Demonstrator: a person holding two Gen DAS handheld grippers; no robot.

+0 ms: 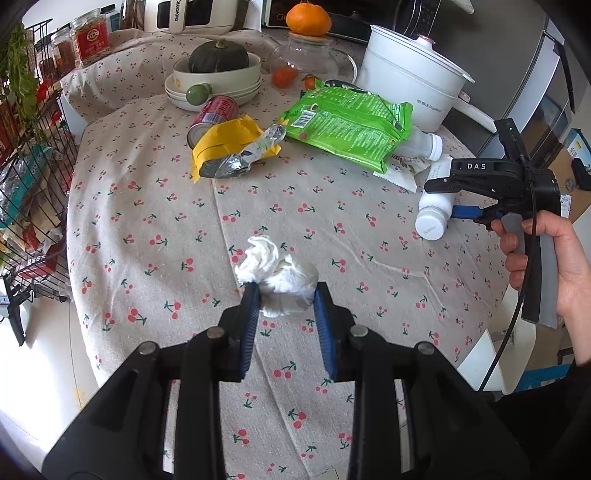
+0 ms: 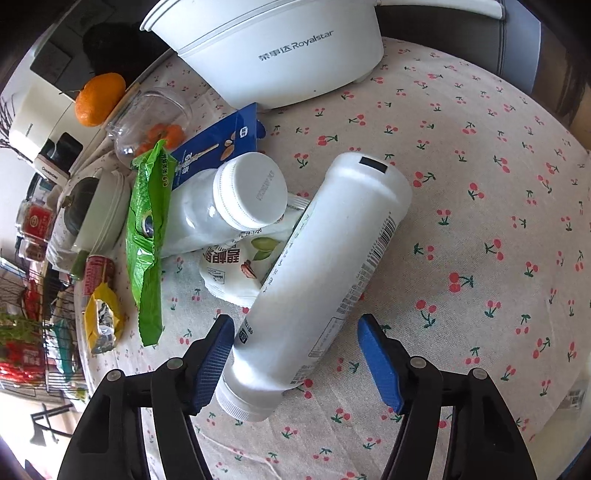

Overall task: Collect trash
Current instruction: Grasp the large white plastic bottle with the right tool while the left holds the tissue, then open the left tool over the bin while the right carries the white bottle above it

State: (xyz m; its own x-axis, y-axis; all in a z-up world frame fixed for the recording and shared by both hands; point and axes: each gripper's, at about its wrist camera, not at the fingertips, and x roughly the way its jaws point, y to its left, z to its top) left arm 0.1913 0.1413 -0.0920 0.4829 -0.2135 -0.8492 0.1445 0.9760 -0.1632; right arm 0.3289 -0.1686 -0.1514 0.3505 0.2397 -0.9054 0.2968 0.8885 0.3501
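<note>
My left gripper point(image 1: 284, 291) is shut on a crumpled white tissue point(image 1: 277, 273) just above the cherry-print tablecloth point(image 1: 147, 229). My right gripper point(image 2: 295, 332) is open, its blue pads on either side of a long white bottle point(image 2: 325, 280) that lies on the cloth; the left pad touches it, the right pad stands apart. The right gripper also shows in the left wrist view point(image 1: 436, 199) over that bottle point(image 1: 434, 216). Other trash lies beyond: a green snack bag point(image 1: 347, 118), a yellow wrapper with foil point(image 1: 229, 147), a red can point(image 1: 214, 114), a smaller white bottle point(image 2: 229, 206) and a white sachet point(image 2: 236, 266).
A white Royalstar cooker pot point(image 2: 280, 48) stands behind the bottles. Stacked bowls with a dark squash point(image 1: 218, 70), a glass jar point(image 1: 306, 55) topped by an orange point(image 1: 308, 18), and small tangerines sit at the back. A wire rack point(image 1: 29, 177) stands left of the table.
</note>
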